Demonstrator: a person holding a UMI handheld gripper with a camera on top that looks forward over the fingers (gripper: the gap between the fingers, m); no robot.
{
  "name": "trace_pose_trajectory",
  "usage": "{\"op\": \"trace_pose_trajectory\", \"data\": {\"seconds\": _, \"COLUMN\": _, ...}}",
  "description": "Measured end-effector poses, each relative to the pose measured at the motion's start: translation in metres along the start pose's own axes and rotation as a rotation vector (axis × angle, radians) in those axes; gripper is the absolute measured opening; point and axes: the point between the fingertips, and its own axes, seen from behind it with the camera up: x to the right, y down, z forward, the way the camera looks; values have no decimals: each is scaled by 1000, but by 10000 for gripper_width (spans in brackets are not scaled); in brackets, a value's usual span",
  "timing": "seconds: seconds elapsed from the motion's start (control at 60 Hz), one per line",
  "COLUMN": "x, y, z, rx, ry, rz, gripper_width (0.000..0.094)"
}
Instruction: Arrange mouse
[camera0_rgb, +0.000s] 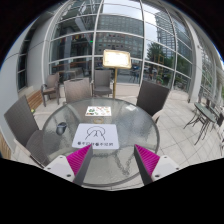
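Observation:
My gripper (113, 166) is open and empty, and its two magenta pads (84, 160) stand wide apart above the near part of a round glass table (130, 150). A white sheet (95, 135) with a dark logo and purple lettering lies on the table just ahead of the fingers, a little toward the left finger. A small white and green flat thing (97, 110) lies beyond the sheet near the table's far rim. I cannot make out a mouse.
Grey chairs stand round the table: one at the left (20, 118), two beyond it (77, 91) (102, 80) and one at the right (152, 97). More chairs (203, 118) stand far right. A sign stand (117, 59) and glass walls lie behind.

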Motion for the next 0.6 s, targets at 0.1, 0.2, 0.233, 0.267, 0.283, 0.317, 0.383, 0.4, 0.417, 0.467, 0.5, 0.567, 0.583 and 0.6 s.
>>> {"op": "trace_pose_trajectory", "data": {"seconds": 0.1, "x": -15, "y": 17, "z": 13, "rx": -30, "ry": -20, "rz": 2, "gripper_width": 835}}
{"op": "trace_pose_trajectory", "data": {"seconds": 0.2, "x": -40, "y": 47, "z": 32, "rx": -77, "ry": -28, "rz": 3, "gripper_width": 832}}
{"op": "trace_pose_trajectory", "data": {"seconds": 0.233, "x": -48, "y": 59, "z": 39, "rx": -98, "ry": -34, "rz": 1, "gripper_width": 825}}
{"op": "trace_pose_trajectory", "data": {"seconds": 0.267, "x": -60, "y": 71, "z": 46, "rx": -121, "ry": -40, "rz": -3, "gripper_width": 826}}
{"op": "trace_pose_trajectory", "data": {"seconds": 0.283, "x": -56, "y": 80, "z": 46, "rx": -133, "ry": -48, "rz": -5, "gripper_width": 824}}
{"op": "trace_pose_trajectory", "data": {"seconds": 0.317, "x": -76, "y": 91, "z": 54, "rx": -157, "ry": -58, "rz": -5, "gripper_width": 824}}
{"op": "trace_pose_trajectory", "data": {"seconds": 0.383, "x": -111, "y": 110, "z": 70, "rx": -198, "ry": -93, "rz": -6, "gripper_width": 825}}
{"op": "trace_pose_trajectory", "data": {"seconds": 0.4, "x": -128, "y": 117, "z": 75, "rx": -207, "ry": -101, "rz": -9, "gripper_width": 824}}
{"op": "trace_pose_trajectory", "data": {"seconds": 0.417, "x": -139, "y": 122, "z": 79, "rx": -219, "ry": -113, "rz": -14, "gripper_width": 826}}
{"op": "trace_pose_trajectory", "data": {"seconds": 0.467, "x": -164, "y": 131, "z": 93, "rx": -252, "ry": -145, "rz": -31, "gripper_width": 823}}
{"op": "trace_pose_trajectory", "data": {"seconds": 0.5, "x": -189, "y": 138, "z": 109, "rx": -268, "ry": -163, "rz": -40, "gripper_width": 824}}
{"op": "trace_pose_trajectory", "data": {"seconds": 0.567, "x": -228, "y": 141, "z": 132, "rx": -295, "ry": -197, "rz": -52, "gripper_width": 836}}
{"op": "trace_pose_trajectory", "data": {"seconds": 0.583, "x": -237, "y": 140, "z": 140, "rx": -299, "ry": -205, "rz": -53, "gripper_width": 837}}
{"op": "trace_pose_trajectory", "data": {"seconds": 0.6, "x": -247, "y": 140, "z": 151, "rx": -302, "ry": -213, "rz": -54, "gripper_width": 836}}
